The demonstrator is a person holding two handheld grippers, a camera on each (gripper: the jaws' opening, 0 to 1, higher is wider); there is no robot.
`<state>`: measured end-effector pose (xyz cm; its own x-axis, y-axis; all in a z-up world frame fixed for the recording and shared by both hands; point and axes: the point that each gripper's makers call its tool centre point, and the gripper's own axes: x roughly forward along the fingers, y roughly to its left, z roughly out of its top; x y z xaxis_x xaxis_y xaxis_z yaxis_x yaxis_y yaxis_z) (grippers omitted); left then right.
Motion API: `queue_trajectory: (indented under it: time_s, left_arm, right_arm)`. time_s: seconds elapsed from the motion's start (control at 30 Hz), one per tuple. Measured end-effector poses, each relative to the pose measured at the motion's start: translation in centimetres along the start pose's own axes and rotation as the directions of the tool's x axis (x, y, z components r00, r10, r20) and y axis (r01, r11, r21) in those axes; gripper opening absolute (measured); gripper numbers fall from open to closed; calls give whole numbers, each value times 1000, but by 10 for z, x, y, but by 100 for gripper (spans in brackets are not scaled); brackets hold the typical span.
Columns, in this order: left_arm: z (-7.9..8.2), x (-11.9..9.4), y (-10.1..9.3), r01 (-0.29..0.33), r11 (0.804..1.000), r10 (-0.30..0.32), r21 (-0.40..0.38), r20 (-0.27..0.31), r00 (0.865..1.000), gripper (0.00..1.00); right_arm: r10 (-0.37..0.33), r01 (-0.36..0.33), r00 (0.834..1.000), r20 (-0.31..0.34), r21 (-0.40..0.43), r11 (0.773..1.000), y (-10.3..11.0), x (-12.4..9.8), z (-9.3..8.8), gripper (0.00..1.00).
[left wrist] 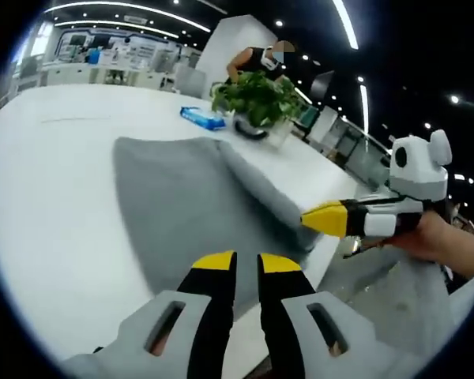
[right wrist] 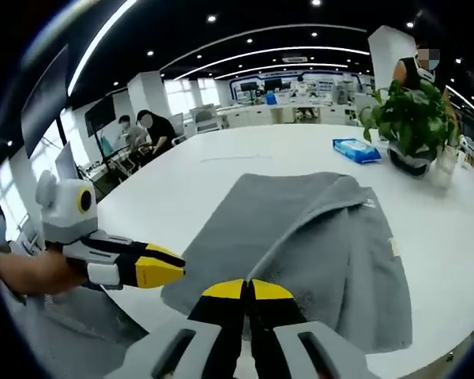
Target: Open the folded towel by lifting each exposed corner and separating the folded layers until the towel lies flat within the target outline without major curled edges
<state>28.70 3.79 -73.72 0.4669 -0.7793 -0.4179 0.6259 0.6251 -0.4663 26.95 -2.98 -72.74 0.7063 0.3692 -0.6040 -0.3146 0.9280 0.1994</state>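
Right gripper view: our right gripper (right wrist: pixel 247 290), jaws nearly together and holding nothing, sits at frame bottom over the grey towel (right wrist: pixel 300 245), part-folded mid-table. The left gripper (right wrist: pixel 174 268) looks narrow, seemingly empty. Next we must pinch the folded flap's corner.

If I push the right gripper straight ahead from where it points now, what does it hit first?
Most likely the grey towel: the right gripper points at its near edge on the white table, its jaws looking shut. The potted plant sits farther back, to one side. Height above the cloth is unclear.
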Motion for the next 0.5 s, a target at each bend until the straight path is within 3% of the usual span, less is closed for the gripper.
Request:
queue_trajectory:
  time_s: [0.1, 0.27, 0.37, 0.5]
  left_arm:
    - [12, 10, -4, 38, 998, -38, -50, 4, 999, 9]
    - [30, 27, -14, 75, 996, -77, -57, -24, 997, 11]
    - [30, 36, -18, 76, 996, -79, -52, -69, 994, 20]
    - [24, 47, -27, 96, 995, -93, 19, -136, 986, 21]
  right_arm:
    - [16, -17, 1000, -19, -56, 998, 7, 3, -3, 0]
    - [31, -33, 999, -23, -51, 998, 9, 3, -4, 0]
    - [32, -33, 999, -28, -62, 998, 9, 3, -5, 0]
    - [22, -24, 999, -28, -89, 996, 9, 3, -5, 0]
